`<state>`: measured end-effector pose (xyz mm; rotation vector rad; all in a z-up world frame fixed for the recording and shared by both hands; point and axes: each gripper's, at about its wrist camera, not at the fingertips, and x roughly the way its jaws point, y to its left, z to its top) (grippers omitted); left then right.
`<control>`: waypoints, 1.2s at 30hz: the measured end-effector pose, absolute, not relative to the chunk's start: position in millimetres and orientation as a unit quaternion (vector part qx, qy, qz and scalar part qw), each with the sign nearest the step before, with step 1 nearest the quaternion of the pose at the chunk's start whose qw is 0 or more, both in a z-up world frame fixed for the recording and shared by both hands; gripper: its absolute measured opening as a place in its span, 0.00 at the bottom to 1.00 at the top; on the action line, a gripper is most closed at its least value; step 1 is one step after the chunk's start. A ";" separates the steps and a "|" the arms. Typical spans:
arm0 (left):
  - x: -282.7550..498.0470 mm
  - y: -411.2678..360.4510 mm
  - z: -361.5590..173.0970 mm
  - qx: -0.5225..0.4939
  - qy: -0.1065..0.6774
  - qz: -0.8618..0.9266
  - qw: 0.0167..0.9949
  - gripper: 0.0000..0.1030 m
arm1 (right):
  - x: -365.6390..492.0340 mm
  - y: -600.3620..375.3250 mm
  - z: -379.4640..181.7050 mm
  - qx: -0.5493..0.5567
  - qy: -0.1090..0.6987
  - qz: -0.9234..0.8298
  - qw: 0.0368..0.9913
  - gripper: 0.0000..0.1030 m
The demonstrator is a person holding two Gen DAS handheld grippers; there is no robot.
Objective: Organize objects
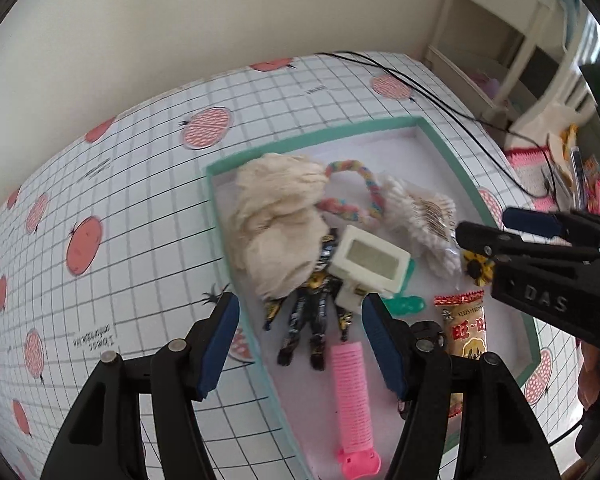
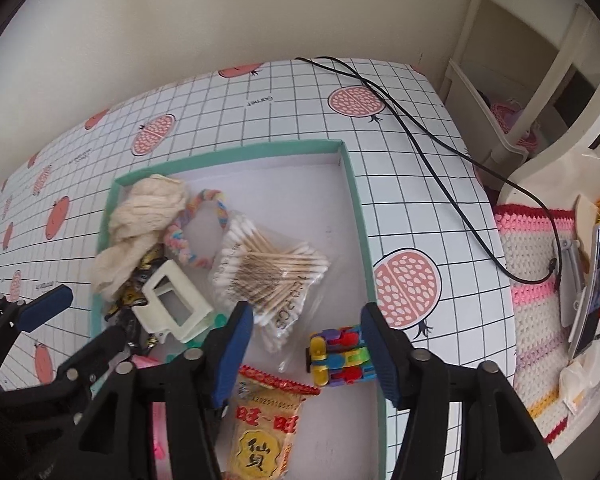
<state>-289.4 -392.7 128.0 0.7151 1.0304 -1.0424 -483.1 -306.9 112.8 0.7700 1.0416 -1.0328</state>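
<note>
A teal-rimmed tray [image 2: 354, 200] on the grid-patterned tablecloth [image 2: 280, 92] holds the gathered things: a cream cloth [image 2: 140, 216] at its far left, a pastel braided loop [image 2: 192, 224], a bag of cotton swabs [image 2: 268, 268], a white framed gadget [image 1: 366, 266], a dark toy figure [image 1: 312, 320], a pink comb [image 1: 350, 384] and a snack packet [image 2: 266, 428]. The right gripper [image 2: 306, 350] hangs with fingers apart, a multicoloured block toy [image 2: 340, 360] lying between them, apparently unpinched. The left gripper [image 1: 300, 344] stands apart too, above the figure.
</note>
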 end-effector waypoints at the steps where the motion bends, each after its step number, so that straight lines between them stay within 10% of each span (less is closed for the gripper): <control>1: -286.8 -387.4 129.0 0.314 0.459 -0.458 0.693 0.64 | -482.7 -304.2 113.5 0.340 0.463 -0.458 0.678 0.59; 19: -271.6 -303.8 140.3 0.235 0.428 -0.403 0.774 0.95 | -483.4 -238.8 106.5 0.346 0.444 -0.435 0.703 1.00; 36: -273.6 -230.2 123.8 0.191 0.417 -0.396 0.795 1.00 | -484.9 -173.8 88.9 0.329 0.434 -0.432 0.719 1.00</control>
